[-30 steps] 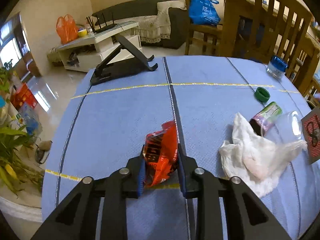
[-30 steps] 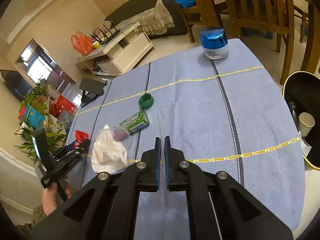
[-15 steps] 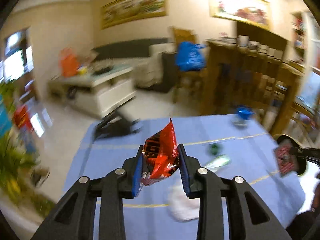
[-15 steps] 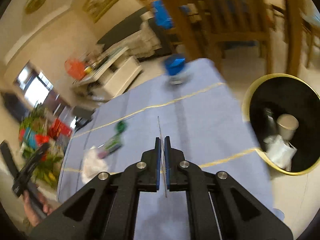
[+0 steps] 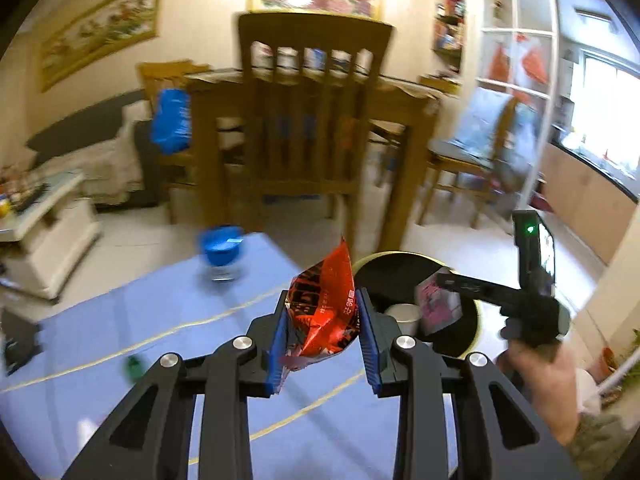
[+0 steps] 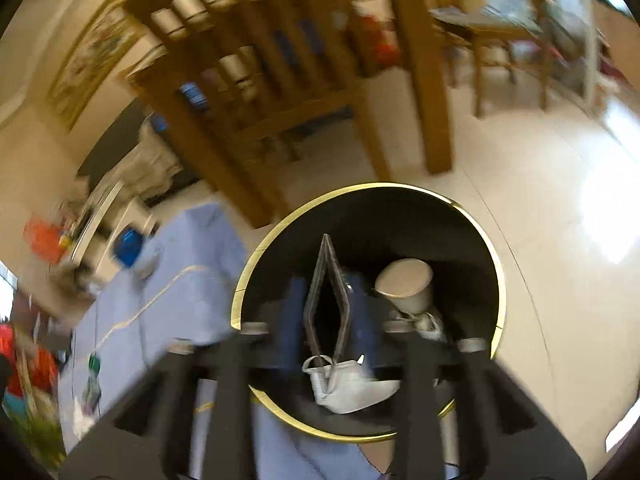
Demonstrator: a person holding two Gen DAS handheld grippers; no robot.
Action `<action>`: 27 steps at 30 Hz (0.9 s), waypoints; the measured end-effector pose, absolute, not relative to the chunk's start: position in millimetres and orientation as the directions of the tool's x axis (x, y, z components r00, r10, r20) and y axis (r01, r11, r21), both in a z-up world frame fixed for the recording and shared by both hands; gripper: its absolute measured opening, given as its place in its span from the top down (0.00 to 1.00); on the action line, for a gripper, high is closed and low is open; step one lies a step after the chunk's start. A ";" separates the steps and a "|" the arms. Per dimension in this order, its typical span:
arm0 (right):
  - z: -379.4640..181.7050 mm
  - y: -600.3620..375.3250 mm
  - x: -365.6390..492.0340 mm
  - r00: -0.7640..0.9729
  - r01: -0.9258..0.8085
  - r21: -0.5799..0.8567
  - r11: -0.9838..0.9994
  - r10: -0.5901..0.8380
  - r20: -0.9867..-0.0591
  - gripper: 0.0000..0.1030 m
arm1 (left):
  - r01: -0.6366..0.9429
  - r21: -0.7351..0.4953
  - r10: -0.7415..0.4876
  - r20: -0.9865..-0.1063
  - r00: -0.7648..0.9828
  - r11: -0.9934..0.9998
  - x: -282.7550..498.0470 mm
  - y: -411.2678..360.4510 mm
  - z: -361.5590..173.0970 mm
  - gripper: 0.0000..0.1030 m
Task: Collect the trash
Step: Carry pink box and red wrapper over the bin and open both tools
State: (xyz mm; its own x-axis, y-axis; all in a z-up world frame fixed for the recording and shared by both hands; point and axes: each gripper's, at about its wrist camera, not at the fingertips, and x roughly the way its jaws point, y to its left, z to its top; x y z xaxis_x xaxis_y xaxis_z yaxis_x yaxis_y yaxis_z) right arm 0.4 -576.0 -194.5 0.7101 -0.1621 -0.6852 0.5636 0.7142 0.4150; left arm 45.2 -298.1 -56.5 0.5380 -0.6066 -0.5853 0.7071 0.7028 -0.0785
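Note:
My left gripper [image 5: 322, 344] is shut on a red and black snack wrapper [image 5: 326, 312], held in the air above the blue tablecloth [image 5: 120, 340]. Beyond it stands a black trash bin with a gold rim [image 5: 400, 256]. My right gripper [image 6: 326, 320] hangs over that bin [image 6: 256, 256]; its jaws stand apart, and a flat pink-printed packet [image 6: 326, 304] sits edge-on between them, bulged open. The right gripper and packet [image 5: 438, 304] also show in the left wrist view. A paper cup [image 6: 406, 286] and white crumpled trash [image 6: 348, 384] lie in the bin.
A blue-lidded jar [image 5: 220, 248] and a green cap [image 5: 132, 364] sit on the cloth. A green packet [image 6: 90, 388] and white tissue [image 6: 82, 420] lie at the table's far end. Wooden chairs [image 5: 312, 120] stand behind the table.
Both grippers swung right toward the bin. The left lifted the red wrapper off the table. The right moved over the bin and its jaws have spread around the packet.

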 end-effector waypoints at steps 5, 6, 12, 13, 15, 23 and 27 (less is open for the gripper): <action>-191.0 -596.0 -38.4 0.757 0.613 0.507 0.606 -0.268 -0.596 0.14 | 0.757 -0.145 -0.648 -0.632 0.425 0.637 56.9 -352.1 -75.8 0.71; -189.0 -596.7 -43.2 0.764 0.614 0.518 0.595 -0.282 -0.581 0.12 | 0.762 -0.156 -0.653 -0.639 0.408 0.629 59.0 -361.4 -80.9 0.71; -181.6 -614.8 -77.6 0.798 0.601 0.591 0.538 -0.364 -0.480 0.11 | 0.793 -0.152 -0.652 -0.668 0.357 0.590 63.8 -420.7 -96.9 0.71; -180.2 -617.6 -85.9 0.798 0.603 0.600 0.526 -0.385 -0.464 0.11 | 0.795 -0.146 -0.649 -0.671 0.358 0.588 63.2 -426.6 -99.0 0.71; -179.0 -622.8 -96.4 0.794 0.607 0.612 0.507 -0.414 -0.445 0.09 | 0.800 -0.140 -0.646 -0.676 0.353 0.584 65.2 -439.1 -101.7 0.71; -181.6 -631.9 -113.1 0.780 0.620 0.633 0.463 -0.447 -0.437 0.08 | 0.789 -0.127 -0.604 -0.718 0.345 0.601 79.0 -452.9 -124.2 0.21; -177.7 -627.0 -112.2 0.770 0.635 0.605 0.480 -0.464 -0.439 0.07 | 0.775 -0.138 -0.602 -0.718 0.350 0.616 77.3 -438.2 -121.7 0.20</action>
State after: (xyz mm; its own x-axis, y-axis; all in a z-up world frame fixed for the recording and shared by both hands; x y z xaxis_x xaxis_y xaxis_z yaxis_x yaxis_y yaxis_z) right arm -112.2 -627.0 -177.7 0.7696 -0.4638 -0.4389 0.6348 0.4805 0.6052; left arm 77.3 -438.2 -121.7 0.3505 -0.6019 -0.7176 0.7753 0.6162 -0.1382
